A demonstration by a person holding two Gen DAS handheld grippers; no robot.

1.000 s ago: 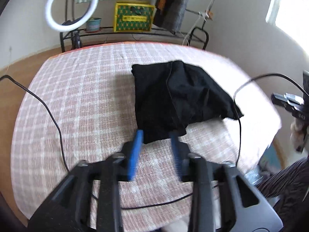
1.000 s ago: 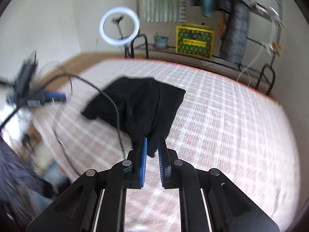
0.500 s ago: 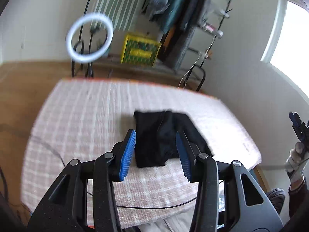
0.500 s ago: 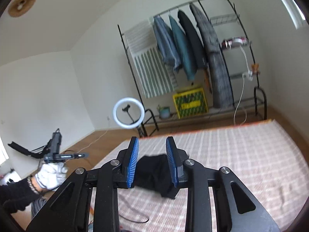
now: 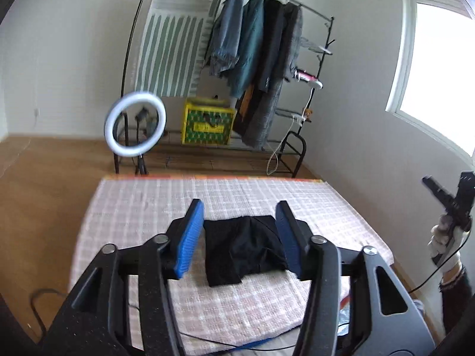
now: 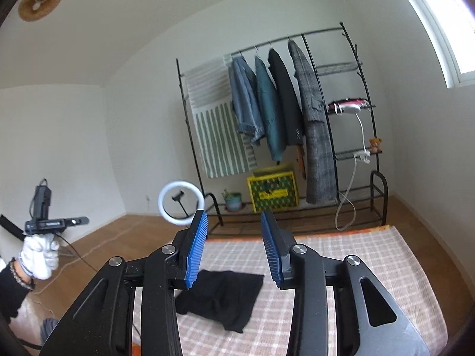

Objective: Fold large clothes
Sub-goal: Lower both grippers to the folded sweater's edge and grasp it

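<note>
A black garment (image 5: 243,249) lies folded in a compact bundle on the pink checked table cover (image 5: 142,207). It also shows in the right wrist view (image 6: 222,299). My left gripper (image 5: 240,237) is open and empty, held well above and back from the garment. My right gripper (image 6: 233,252) is open and empty, also raised high above the table. In the left wrist view the right gripper body (image 5: 454,201) is in a gloved hand at the far right. In the right wrist view the left gripper body (image 6: 50,222) is in a gloved hand at the far left.
A clothes rack (image 6: 282,112) with hanging jackets and a striped cloth stands at the far wall. A yellow crate (image 5: 207,124) sits under it. A ring light (image 5: 135,124) stands behind the table. A cable (image 5: 237,344) trails over the table's near edge. Wooden floor surrounds the table.
Both grippers have lifted up and pulled back from the garment. The right jaws went from nearly closed to wide open. The left jaws opened wider. The garment stays on the table.
</note>
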